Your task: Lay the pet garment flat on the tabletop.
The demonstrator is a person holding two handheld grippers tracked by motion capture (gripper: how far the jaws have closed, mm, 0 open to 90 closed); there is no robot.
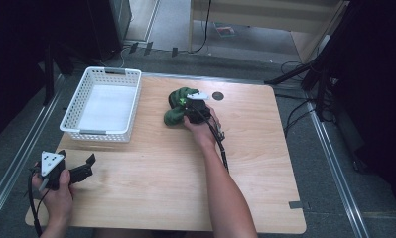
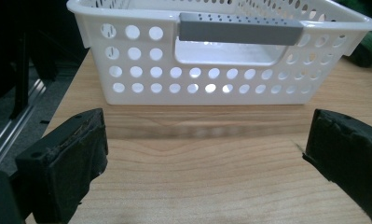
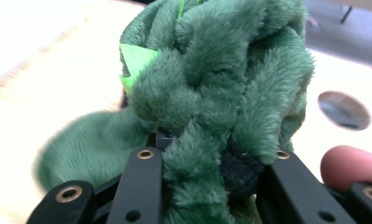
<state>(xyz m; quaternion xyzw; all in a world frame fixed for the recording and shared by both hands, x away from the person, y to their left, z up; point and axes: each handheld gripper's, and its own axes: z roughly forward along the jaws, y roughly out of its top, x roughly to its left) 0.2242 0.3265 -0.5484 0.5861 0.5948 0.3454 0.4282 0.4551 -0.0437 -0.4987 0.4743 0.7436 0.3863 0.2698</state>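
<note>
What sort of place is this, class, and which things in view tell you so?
Probably a lab or recording workspace: a bare wooden table, cables on the grey floor, and black stand legs around it.

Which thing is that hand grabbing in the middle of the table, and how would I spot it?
On the wooden table, look right of the white basket. There lies a green plush toy, pinched by the right gripper. It is the only soft, furry thing there.
</note>
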